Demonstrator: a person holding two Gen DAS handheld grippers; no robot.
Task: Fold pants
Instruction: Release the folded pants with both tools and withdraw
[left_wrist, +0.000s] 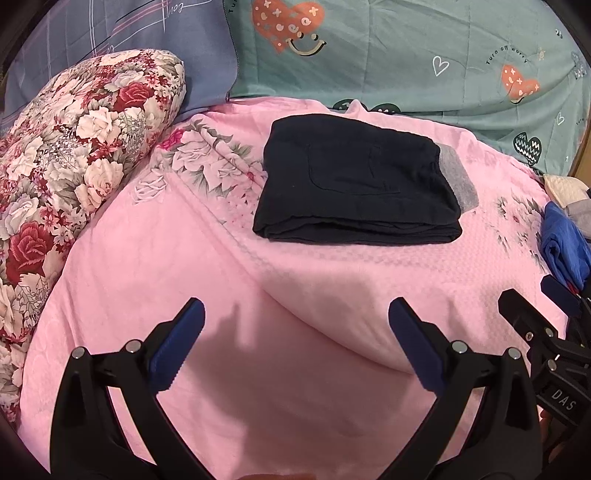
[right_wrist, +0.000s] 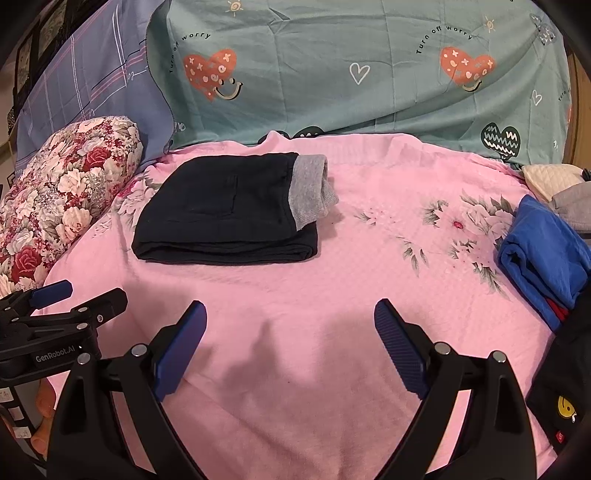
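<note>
The dark navy pants (left_wrist: 354, 177) lie folded into a compact rectangle on the pink blanket (left_wrist: 184, 258), in the upper middle of the left wrist view and the upper left-centre of the right wrist view (right_wrist: 225, 210). A grey ribbed band (right_wrist: 310, 190) sticks out from their right edge, and a stitched pocket outline shows on the top layer. Nothing touches them.

Low in the frame, the left gripper (left_wrist: 295, 343) hangs above bare blanket with its blue-padded fingers spread wide and nothing between them. The right gripper (right_wrist: 290, 345) is likewise released and empty. Each gripper appears at the edge of the other's view: one black body reads "DAS" at the lower right of the left wrist view, the other reads "GenRobot.AI" at the lower left of the right wrist view.

A red and white floral pillow (left_wrist: 74, 166) lies at the left. Behind the bed, a teal sheet (right_wrist: 332, 74) with orange hearts and smiles carries the words "Turn off worry". A folded blue garment (right_wrist: 543, 254) sits at the right edge, and a black cloth with a yellow smiley (right_wrist: 565, 406) at the lower right.
</note>
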